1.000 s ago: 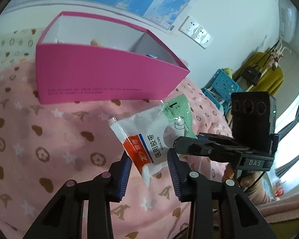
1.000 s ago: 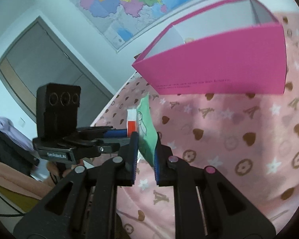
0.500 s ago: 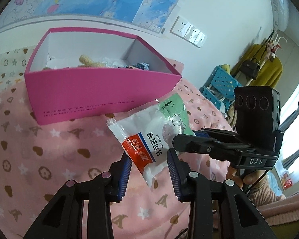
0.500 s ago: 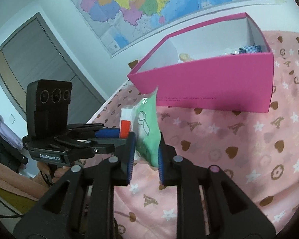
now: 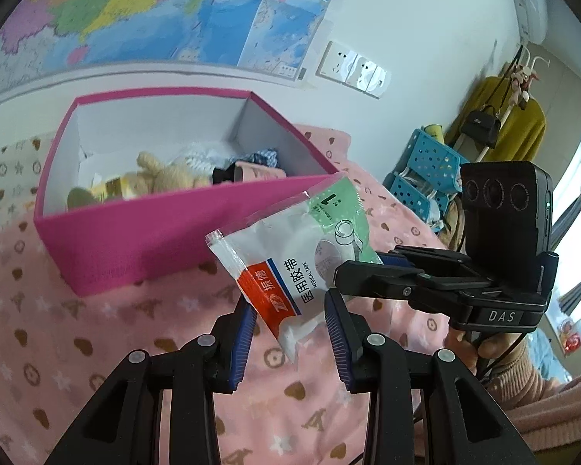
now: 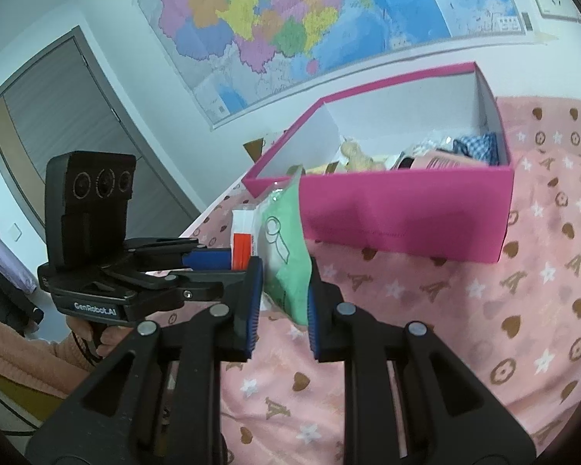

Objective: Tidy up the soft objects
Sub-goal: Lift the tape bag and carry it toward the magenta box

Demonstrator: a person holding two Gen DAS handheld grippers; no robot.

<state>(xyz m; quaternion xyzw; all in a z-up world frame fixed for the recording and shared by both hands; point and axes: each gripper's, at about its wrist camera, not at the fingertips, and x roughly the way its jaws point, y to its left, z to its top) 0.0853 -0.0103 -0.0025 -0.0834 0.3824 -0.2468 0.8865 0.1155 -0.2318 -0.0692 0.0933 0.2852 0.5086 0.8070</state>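
Carrying: both tools hold one medical tape packet (image 5: 290, 255) in the air over the pink blanket (image 5: 77, 348), just short of the pink box's (image 5: 135, 248) near wall.
Left gripper (image 5: 290, 310): nearly closed on the packet's red-and-white lower end; the right wrist view shows its blue pads pinching that edge.
Right gripper (image 6: 284, 294): closed around the green end of the packet. Its jaws have just been opening a little, with the packet between them and the pads apparently touching it.
Box contents: a beige plush toy (image 5: 166, 178), a checked blue cloth (image 6: 476, 147) and other soft items lie inside. The left half of the floor looks freest.
Doing it well: lift until the packet's hanging corner clears the rim. Move both hands together so the thin plastic is neither stretched nor torn, then carry it over the open space before letting go.
Risk: a loosening right grip could let the green end sag onto the rim.
Change from a second ago: the box sits lower in both views and its inside is now in sight, which fits both hands having risen. The packet hangs between the tools as before.
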